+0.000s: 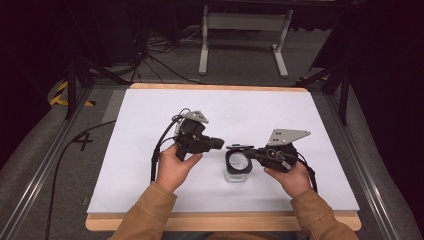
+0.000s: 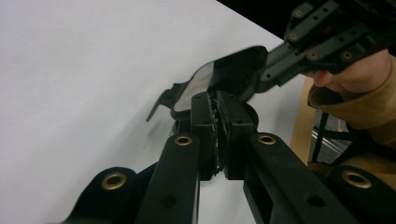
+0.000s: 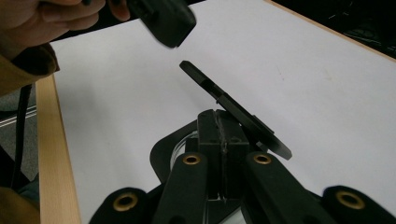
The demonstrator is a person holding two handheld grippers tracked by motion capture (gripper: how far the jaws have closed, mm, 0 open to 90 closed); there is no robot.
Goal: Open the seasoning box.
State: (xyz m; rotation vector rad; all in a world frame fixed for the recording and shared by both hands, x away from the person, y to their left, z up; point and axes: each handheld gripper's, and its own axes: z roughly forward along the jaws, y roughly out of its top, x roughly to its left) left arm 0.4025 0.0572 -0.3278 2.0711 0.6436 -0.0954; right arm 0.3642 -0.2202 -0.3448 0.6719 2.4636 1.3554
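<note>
A small clear container (image 1: 236, 175) with a black ring lid (image 1: 228, 161) stands on the white mat (image 1: 150, 125), near the front middle. Its thin black flap (image 1: 239, 147) is lifted open, and my right gripper (image 1: 254, 150) is shut on it from the right. In the right gripper view the flap (image 3: 205, 84) slants up and away past the closed jaws (image 3: 219, 116). My left gripper (image 1: 220, 143) hovers just left of the container, jaws together with nothing between them (image 2: 218, 105). Beyond them in the left gripper view are the flap's shiny underside (image 2: 198, 81) and the right gripper (image 2: 268, 70).
The mat lies on a wooden table whose edge (image 1: 225, 222) runs along the front. Cables trail from both grippers, the left one (image 1: 159, 150) looping over the mat. A white metal stand (image 1: 245, 35) and loose cables (image 1: 150, 55) are on the floor behind the table.
</note>
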